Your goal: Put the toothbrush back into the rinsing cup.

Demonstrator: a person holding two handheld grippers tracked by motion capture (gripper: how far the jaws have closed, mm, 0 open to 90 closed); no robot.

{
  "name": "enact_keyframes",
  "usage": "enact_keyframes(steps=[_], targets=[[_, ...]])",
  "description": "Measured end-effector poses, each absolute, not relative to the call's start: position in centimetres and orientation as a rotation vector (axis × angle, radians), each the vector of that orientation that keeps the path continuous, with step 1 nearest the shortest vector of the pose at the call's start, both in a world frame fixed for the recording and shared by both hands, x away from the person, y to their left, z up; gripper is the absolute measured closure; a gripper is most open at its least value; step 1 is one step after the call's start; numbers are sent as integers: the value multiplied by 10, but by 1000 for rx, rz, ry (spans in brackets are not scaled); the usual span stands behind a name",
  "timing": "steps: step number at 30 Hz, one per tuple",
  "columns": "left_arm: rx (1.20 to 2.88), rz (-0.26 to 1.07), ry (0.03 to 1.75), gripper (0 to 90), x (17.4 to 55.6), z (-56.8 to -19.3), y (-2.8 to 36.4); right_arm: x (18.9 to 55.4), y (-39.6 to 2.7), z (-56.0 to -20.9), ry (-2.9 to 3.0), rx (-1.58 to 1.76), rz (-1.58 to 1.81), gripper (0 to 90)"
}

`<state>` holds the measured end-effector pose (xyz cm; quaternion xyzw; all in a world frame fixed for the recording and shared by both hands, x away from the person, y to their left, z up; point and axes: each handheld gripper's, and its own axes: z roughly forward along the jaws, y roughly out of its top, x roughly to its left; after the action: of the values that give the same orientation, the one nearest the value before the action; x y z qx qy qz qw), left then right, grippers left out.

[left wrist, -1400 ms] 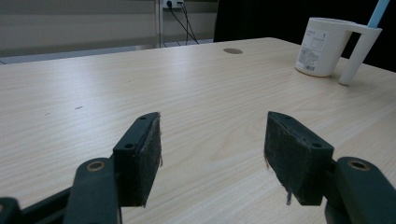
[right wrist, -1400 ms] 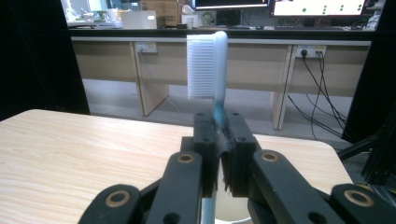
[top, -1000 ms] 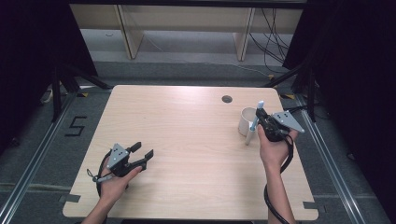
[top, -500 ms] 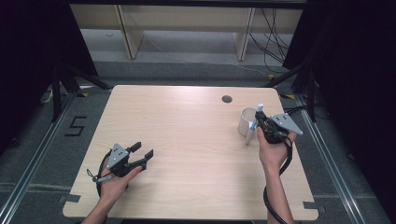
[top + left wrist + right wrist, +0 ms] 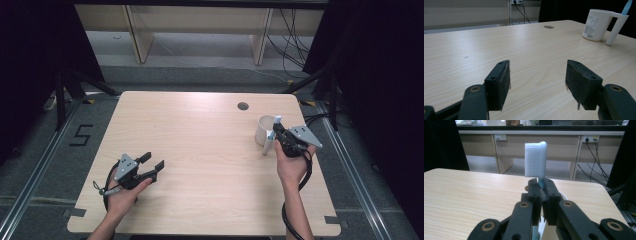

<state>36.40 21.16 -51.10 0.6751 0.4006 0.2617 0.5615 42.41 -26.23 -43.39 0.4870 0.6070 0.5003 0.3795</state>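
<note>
A white toothbrush (image 5: 535, 160) with a light-blue neck stands upright, bristle head on top, and my right gripper (image 5: 540, 182) is shut on its neck. In the high view that gripper (image 5: 276, 132) and the toothbrush (image 5: 276, 121) are at the table's right side, right beside a white mug (image 5: 262, 131). The mug's rim (image 5: 563, 195) peeks out just behind the jaws. My left gripper (image 5: 154, 161) rests low at the near left, open, with nothing between its pads (image 5: 537, 77). From there the mug (image 5: 595, 25) and the toothbrush's blue tip (image 5: 627, 6) show far off.
The light wooden table (image 5: 200, 130) has a round cable hole (image 5: 243, 106) at the back, right of centre. Dark curtains flank both sides. Black cables trail from both grippers past the near edge.
</note>
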Motion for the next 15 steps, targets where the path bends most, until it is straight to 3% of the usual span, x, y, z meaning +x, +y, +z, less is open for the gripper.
enact_keyframes(steps=[15], targets=[[1588,616,944,361,364,-511,212,424,-260,-442,1568,1255,1281,861]])
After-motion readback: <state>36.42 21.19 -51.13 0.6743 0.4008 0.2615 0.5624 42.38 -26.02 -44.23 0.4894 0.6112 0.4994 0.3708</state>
